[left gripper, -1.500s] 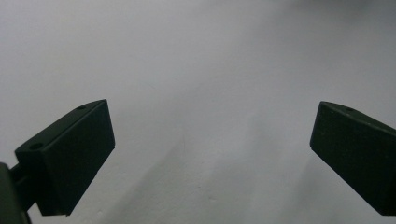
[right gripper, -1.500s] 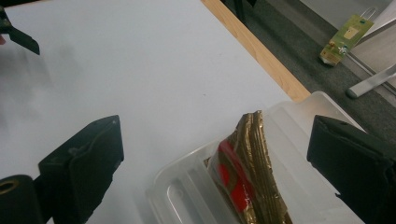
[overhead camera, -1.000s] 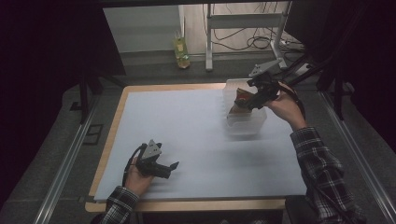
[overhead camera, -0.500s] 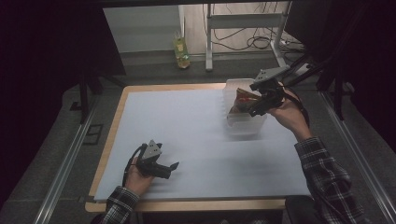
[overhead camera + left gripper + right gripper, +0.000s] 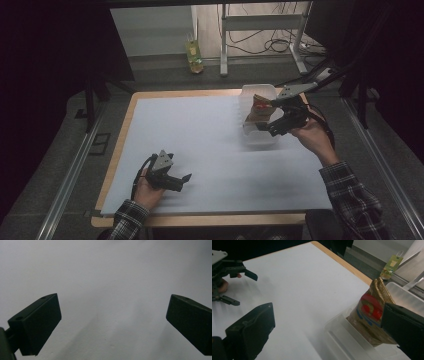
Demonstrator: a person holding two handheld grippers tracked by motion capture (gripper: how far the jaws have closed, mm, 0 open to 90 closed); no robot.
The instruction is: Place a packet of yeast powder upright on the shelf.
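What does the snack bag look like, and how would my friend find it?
Start at the big white table and look to its far right side, where a clear plastic bin sits by the right gripper. Standing in that bin is the snack bag. It is golden brown with a red and blue picture and a crimped top, the brightest thing on the table.
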